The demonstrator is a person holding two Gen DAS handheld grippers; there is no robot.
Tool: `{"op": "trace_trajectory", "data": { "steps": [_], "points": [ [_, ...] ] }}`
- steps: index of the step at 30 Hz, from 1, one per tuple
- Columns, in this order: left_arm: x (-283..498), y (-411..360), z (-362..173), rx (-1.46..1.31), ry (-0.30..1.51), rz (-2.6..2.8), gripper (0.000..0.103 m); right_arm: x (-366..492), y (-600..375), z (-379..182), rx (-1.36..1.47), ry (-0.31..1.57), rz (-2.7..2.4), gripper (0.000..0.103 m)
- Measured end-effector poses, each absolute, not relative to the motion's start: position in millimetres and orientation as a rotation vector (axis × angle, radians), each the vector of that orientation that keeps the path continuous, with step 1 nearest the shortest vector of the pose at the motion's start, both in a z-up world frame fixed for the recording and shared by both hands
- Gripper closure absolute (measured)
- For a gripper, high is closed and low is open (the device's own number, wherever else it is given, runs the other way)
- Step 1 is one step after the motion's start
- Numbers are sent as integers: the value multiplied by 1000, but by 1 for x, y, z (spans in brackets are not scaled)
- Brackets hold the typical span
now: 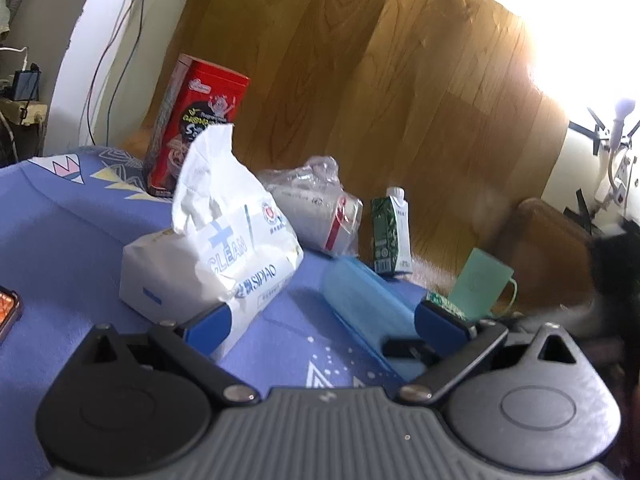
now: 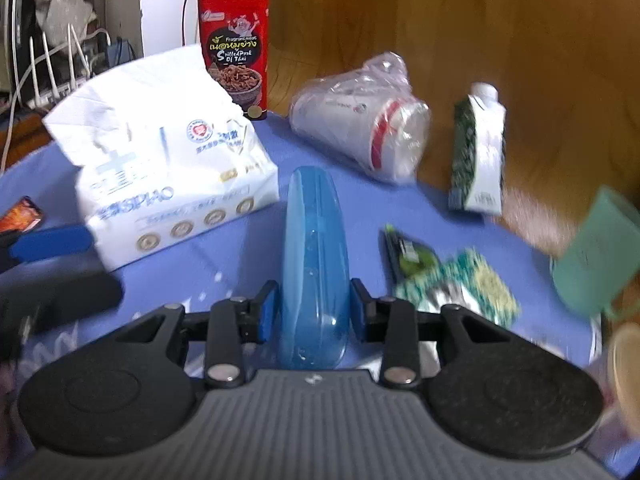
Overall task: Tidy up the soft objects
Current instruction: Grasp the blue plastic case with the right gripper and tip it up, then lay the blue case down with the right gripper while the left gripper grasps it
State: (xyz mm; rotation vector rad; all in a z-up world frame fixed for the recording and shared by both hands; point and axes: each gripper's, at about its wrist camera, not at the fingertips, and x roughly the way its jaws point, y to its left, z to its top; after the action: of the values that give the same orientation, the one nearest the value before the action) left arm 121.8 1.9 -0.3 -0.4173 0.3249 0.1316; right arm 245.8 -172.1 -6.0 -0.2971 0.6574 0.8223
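Note:
A white tissue pack (image 1: 212,256) (image 2: 168,184) lies on the blue patterned cloth (image 1: 60,240). To its right lies a translucent blue oblong case (image 1: 360,300) (image 2: 312,248). My right gripper (image 2: 314,300) is shut on the near end of the case, one pad against each side. My left gripper (image 1: 324,324) stands wide open. Its left finger (image 1: 208,326) is against the near corner of the tissue pack, and its right finger (image 1: 440,320) is beyond the case. Nothing is gripped between them. In the right wrist view the left gripper's blue pad (image 2: 48,242) shows beside the pack.
A red snack box (image 2: 236,48) stands at the back. Plastic-wrapped paper cups (image 2: 360,128) lie on their side, next to an upright green carton (image 2: 478,152). A green snack packet (image 2: 452,280) and a green mug (image 2: 592,264) are at right, near the table edge. A phone (image 1: 6,308) lies at far left.

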Motion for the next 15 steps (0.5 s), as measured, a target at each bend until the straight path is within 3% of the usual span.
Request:
{"op": "trace_trajectory", "data": {
  "steps": [10,15],
  "points": [
    [127,-4,-2,-373,359,124,1,160,-245,-5,-196,669,822,63],
    [132,-12,-4,-334,385,81,1,125,-272,-6,-312,574,671,63]
  ]
}}
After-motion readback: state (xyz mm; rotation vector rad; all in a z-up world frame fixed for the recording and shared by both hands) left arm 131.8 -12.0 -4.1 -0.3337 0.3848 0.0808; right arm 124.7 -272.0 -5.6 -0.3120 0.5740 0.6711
